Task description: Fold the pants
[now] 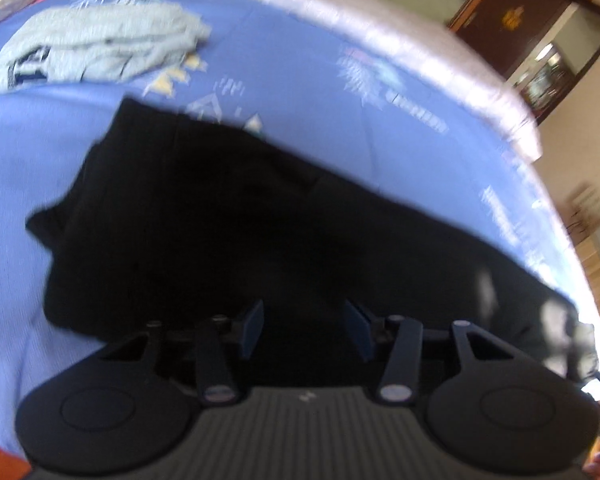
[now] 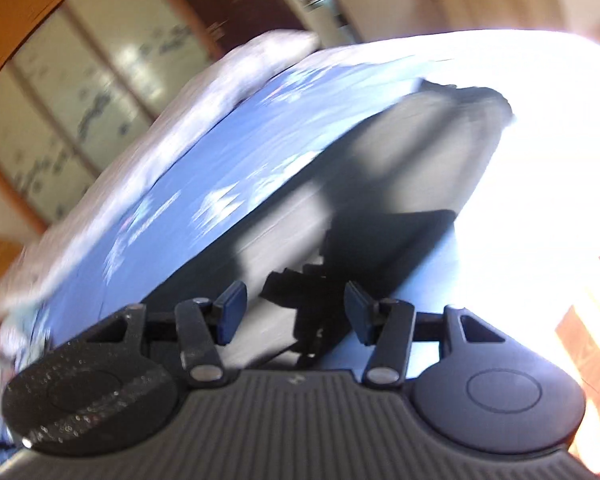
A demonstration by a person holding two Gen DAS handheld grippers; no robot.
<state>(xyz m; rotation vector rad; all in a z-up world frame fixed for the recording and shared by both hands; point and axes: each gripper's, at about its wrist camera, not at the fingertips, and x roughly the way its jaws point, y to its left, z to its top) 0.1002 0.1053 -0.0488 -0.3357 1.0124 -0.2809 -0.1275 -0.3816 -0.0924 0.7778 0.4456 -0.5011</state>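
Note:
Black pants [image 1: 228, 216] lie spread on a blue patterned bed sheet [image 1: 340, 92], stretching from the upper left toward the right edge. My left gripper [image 1: 304, 330] hovers over the near part of the pants, jaws open and empty. In the right wrist view the pants [image 2: 384, 184] show as a dark, sunlit band across the sheet [image 2: 220, 168]. My right gripper [image 2: 292, 312] is open above the cloth, with nothing between its pads. Both views are blurred by motion.
A crumpled light green garment [image 1: 112, 48] lies at the far left of the bed. A white quilt [image 1: 380, 28] runs along the far edge. Wooden wardrobe doors [image 2: 80, 80] stand beyond the bed. Strong sunlight washes out the bed's right side.

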